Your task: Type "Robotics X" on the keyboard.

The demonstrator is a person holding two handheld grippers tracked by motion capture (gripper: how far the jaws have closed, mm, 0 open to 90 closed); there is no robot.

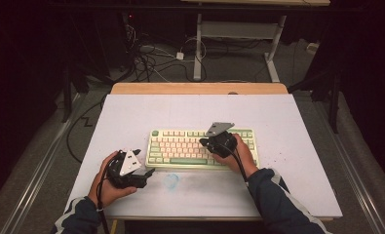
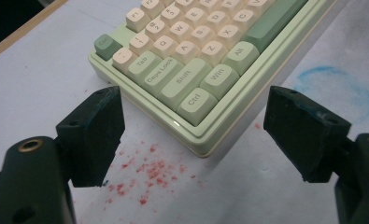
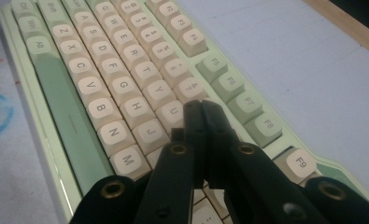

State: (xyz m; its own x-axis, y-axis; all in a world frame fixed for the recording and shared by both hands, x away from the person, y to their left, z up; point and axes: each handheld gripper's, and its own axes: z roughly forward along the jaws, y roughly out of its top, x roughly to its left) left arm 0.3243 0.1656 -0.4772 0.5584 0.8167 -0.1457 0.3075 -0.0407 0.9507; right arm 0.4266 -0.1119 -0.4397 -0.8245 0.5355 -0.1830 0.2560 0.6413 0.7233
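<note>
A green and cream keyboard (image 1: 180, 146) lies in the middle of the white table. My right gripper (image 1: 205, 142) hovers over its right half, jaws shut together with nothing between them. In the right gripper view the closed tips (image 3: 197, 108) sit just above the keys (image 3: 173, 112) around U and 8; whether they touch a key I cannot tell. My left gripper (image 1: 148, 171) rests at the keyboard's near left corner, held in a hand. In the left gripper view its pads (image 2: 98, 135) stand wide apart and open, facing the Ctrl corner of the keyboard (image 2: 198, 100).
A faint blue ring (image 1: 171, 181) is drawn on the white table top (image 1: 287, 122) in front of the keyboard. Red specks (image 2: 149, 170) mark the surface near the left gripper. Beyond the table's wooden far edge (image 1: 200, 88) are cables and a desk frame on the floor.
</note>
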